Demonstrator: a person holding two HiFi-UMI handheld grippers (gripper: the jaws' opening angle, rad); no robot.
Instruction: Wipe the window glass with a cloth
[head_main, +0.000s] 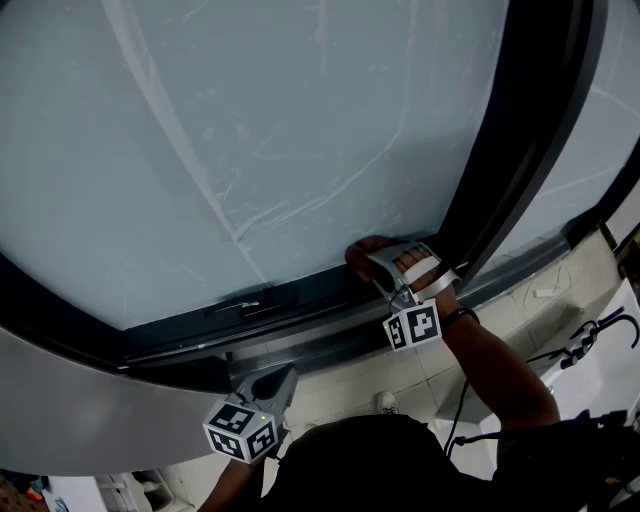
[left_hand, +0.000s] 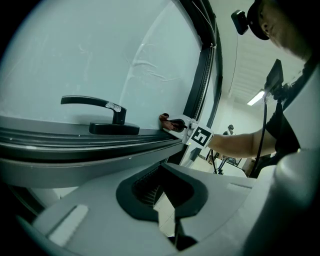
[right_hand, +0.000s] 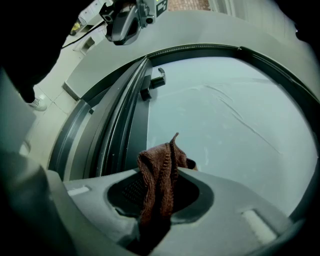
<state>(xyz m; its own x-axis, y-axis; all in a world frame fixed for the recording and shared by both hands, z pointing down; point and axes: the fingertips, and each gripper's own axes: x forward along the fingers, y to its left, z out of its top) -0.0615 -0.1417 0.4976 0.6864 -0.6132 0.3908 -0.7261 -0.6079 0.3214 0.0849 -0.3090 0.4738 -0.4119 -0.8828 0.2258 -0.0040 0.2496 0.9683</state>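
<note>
The window glass (head_main: 250, 130) fills most of the head view, with faint smear lines across it. My right gripper (head_main: 388, 265) is pressed to the glass's lower edge by the dark frame corner, shut on a brown cloth (head_main: 362, 250). In the right gripper view the cloth (right_hand: 157, 155) sticks up bunched between the jaws of that gripper (right_hand: 167, 176), against the glass (right_hand: 235, 125). My left gripper (head_main: 268, 385) hangs below the sill, off the glass, shut with nothing in it. From the left gripper view (left_hand: 165, 200) the cloth (left_hand: 167, 121) shows at the pane's corner.
A black window handle (head_main: 240, 303) lies along the bottom frame, also in the left gripper view (left_hand: 95, 102) and the right gripper view (right_hand: 155, 82). A dark vertical frame post (head_main: 520, 120) borders the pane on the right. Tiled floor (head_main: 420, 370) and cables (head_main: 590, 335) lie below.
</note>
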